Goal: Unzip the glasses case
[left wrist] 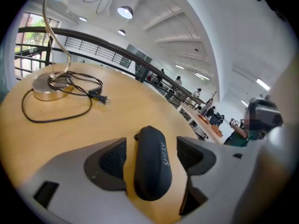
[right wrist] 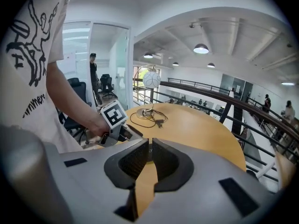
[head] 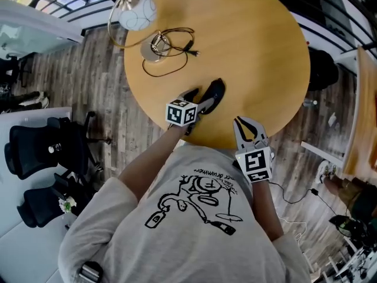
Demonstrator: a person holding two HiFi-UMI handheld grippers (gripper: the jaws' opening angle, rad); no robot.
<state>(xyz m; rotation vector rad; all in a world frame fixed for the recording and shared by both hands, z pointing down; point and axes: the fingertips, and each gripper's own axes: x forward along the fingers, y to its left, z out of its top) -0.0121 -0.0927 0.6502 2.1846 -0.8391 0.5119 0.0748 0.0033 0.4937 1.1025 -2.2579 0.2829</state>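
A black zipped glasses case (head: 214, 92) lies near the front edge of the round wooden table (head: 253, 52). My left gripper (head: 199, 101) reaches it from the front, marker cube behind. In the left gripper view the case (left wrist: 152, 164) lies lengthwise between the wide-apart jaws of the left gripper (left wrist: 150, 153), with a thin gap to each pad, so nothing is gripped. My right gripper (head: 246, 127) hovers at the table's front edge to the right of the case, shut and empty. In the right gripper view its pads (right wrist: 140, 160) meet, and the left gripper's cube (right wrist: 114, 115) shows beyond.
A desk lamp with a gold base (head: 154, 47), a white globe shade (head: 137, 12) and a loose black cord (head: 177, 52) stands at the table's far left. Black office chairs (head: 41, 152) stand on the wood floor to the left.
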